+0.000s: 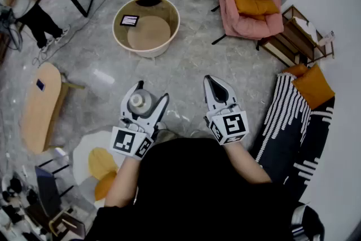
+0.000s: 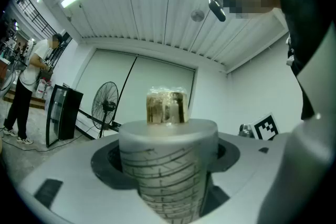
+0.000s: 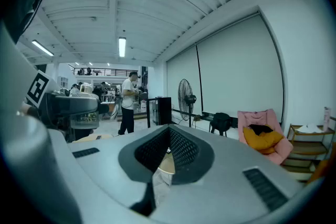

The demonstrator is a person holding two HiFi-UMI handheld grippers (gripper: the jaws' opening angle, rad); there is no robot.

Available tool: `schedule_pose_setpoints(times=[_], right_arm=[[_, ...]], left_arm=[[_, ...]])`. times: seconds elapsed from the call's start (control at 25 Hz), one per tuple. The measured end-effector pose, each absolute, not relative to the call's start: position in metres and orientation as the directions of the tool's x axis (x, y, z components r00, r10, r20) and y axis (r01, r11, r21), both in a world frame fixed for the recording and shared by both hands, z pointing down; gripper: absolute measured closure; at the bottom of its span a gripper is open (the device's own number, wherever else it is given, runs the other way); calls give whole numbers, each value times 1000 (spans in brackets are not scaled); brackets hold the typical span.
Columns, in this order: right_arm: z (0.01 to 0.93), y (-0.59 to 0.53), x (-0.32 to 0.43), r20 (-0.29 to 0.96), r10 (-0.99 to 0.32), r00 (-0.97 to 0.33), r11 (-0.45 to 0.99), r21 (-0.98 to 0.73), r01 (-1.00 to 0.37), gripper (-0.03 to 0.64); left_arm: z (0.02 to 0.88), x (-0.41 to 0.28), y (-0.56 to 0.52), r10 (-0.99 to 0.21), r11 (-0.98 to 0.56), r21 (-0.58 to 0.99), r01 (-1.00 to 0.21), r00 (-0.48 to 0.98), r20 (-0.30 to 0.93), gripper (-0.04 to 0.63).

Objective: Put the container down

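Left tool [image 1: 152, 91]: jaws spread wide, clamped on translucent line-marked cylindrical container [image 2: 167, 165] with grey lid and clear knob. Container upright between jaws, held in air above grey marbled floor [image 1: 192, 65].
Right tool [image 1: 212, 82]: jaws together, nothing between them; beside left tool, apart from container.
Round cream surface [image 1: 149, 34] ahead of left tool.
Pink armchair [image 1: 265, 25] with orange cushion ahead-right of right tool.

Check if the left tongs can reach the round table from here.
Probably not yet: the left tongs, clamped on the container, are held well short of the round table; bare floor between leaves the way free.
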State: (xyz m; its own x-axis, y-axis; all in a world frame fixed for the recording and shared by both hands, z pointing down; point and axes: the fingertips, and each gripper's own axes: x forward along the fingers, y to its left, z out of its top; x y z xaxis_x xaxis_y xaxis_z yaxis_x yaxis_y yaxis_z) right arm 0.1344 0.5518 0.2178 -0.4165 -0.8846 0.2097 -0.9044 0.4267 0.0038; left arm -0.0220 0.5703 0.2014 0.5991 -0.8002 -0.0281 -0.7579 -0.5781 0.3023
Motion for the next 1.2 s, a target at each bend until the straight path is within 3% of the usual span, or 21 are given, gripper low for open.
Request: schedule_pose_setpoints(times=[0.64,1.2], right_arm=[[246,537,32,257,-886,-386,396,-14,-918,595],[260,463,43,229,-892,-390,394,-26,-919,595]], left_arm=[[227,-121,528,-776,-606,300,-737,631,-17,247],[240,-116,463,-783,-594,286,-752,621,5,247]])
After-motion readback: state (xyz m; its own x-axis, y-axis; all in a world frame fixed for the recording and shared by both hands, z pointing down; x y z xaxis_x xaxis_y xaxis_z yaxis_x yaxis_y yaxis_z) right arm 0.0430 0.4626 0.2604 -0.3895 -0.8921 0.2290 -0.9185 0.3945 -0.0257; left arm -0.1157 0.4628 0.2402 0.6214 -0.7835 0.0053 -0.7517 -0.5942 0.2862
